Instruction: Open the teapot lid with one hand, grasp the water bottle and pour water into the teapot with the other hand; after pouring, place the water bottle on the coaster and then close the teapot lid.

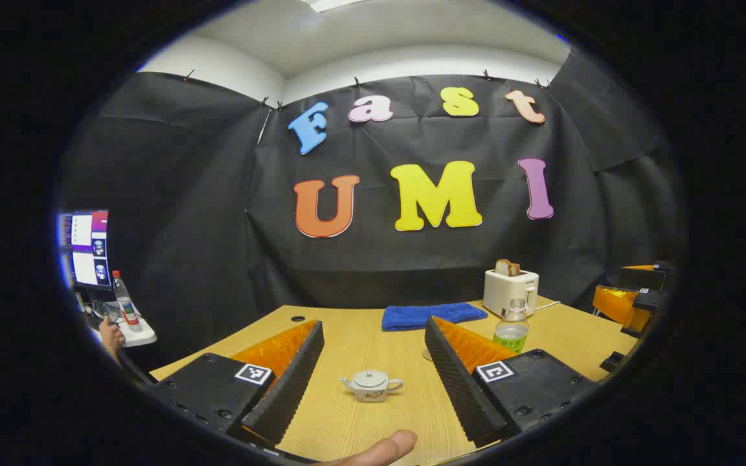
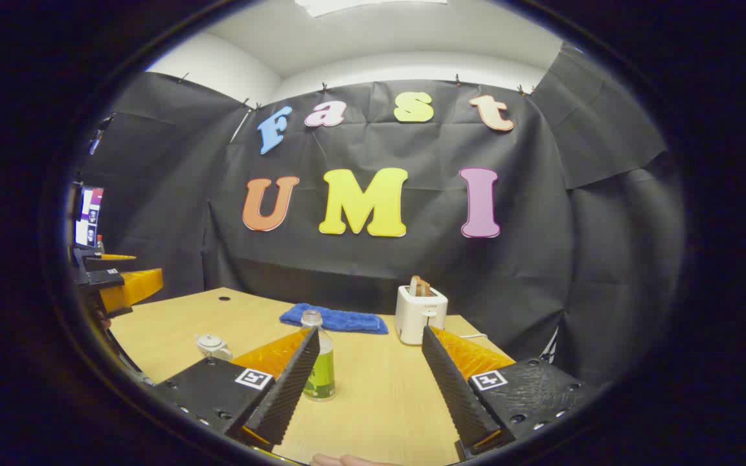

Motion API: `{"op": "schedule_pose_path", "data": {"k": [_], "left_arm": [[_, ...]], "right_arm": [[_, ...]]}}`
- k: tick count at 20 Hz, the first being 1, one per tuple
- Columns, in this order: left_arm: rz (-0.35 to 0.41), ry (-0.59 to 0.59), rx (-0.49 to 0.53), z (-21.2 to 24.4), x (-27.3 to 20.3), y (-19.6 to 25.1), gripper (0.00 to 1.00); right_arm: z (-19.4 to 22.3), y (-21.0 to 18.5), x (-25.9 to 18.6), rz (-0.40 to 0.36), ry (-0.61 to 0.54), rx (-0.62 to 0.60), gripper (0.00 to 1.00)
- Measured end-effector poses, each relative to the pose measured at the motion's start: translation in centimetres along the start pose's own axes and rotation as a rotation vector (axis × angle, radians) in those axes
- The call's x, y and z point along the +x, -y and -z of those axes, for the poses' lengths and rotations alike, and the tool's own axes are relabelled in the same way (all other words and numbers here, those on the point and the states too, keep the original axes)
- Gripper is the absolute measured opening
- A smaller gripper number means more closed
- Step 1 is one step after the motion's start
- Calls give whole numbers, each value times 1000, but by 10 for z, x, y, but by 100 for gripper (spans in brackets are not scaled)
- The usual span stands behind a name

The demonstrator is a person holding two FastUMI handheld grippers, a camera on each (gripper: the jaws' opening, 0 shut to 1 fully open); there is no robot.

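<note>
Left gripper [image 1: 373,382] gapes empty around the teapot [image 1: 370,385] at lower centre — descend, pinch the lid knob squarely; right gripper [image 2: 366,388] gapes empty too.

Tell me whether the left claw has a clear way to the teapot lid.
Probably yes. The left claw is open, and the teapot sits between its fingers on the bare table, lid on, nothing in front; the water bottle stands off to the side.

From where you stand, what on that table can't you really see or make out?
- Coaster: left gripper view, mostly hidden behind the left tool's finger.
- Water bottle: right gripper view, left side covered by the right tool's finger.
- Teapot: right gripper view, too small to show detail.
- Toaster: its slot contents are too small to identify.
</note>
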State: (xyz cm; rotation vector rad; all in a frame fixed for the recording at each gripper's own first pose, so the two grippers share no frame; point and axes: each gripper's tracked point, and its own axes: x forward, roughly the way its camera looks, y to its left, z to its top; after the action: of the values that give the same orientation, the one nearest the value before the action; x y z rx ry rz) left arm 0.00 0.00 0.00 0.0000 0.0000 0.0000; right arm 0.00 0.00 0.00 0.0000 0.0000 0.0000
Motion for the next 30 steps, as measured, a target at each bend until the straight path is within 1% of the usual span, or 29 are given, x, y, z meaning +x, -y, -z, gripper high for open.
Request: {"op": "schedule_pose_path", "data": {"k": [1,2,8,9,10,11,12,14,15,16,18,19,20,21,22,23,26,28,29,30], "left_arm": [[-5,-5,0,2,1,-1,98],[-10,-8,2,2,3,-3,99],[-9,-24,17,9,9,-4,99],[-9,-28,10,11,9,-4,99],[-8,-31,1,12,9,-4,99],[-8,-39,-14,13,10,-4,98],[-6,-48,-29,15,11,-4,99],[-4,-54,-60,19,16,-6,99],[-3,-57,-74,23,23,-8,99],[3,-65,-83,27,30,-9,99],[7,-87,-98,38,46,-11,99],[6,-97,-100,45,53,-13,99],[-5,-102,-96,52,61,-16,99],[-18,-107,-90,59,69,-21,99],[-20,-107,-81,66,79,-21,99],[-18,-104,-71,72,87,-19,99],[-11,-109,-48,93,111,-16,99],[7,-154,-73,113,120,-9,99],[11,-171,-82,122,122,-8,99],[27,-185,-88,128,124,-5,99]], "right_arm": [[1,1,1,3,-3,2,97],[2,2,3,7,-6,4,95],[9,5,7,22,-22,-6,95],[10,5,8,24,-26,-8,95],[12,7,9,28,-29,-7,97],[12,7,10,29,-32,-7,97],[14,6,11,27,-36,-8,95],[16,6,12,28,-41,-13,95],[16,6,13,28,-40,-14,98],[17,6,14,28,-41,-17,95],[19,7,15,33,-43,-21,98],[21,7,17,37,-47,-21,95],[23,7,18,38,-52,-21,97],[24,7,20,39,-58,-22,95],[26,8,22,43,-63,-24,97],[27,8,23,46,-67,-27,95],[32,8,27,46,-74,-25,95],[38,8,29,45,-87,-27,95],[40,7,30,47,-94,-29,98],[42,7,32,49,-100,-30,97]]}}
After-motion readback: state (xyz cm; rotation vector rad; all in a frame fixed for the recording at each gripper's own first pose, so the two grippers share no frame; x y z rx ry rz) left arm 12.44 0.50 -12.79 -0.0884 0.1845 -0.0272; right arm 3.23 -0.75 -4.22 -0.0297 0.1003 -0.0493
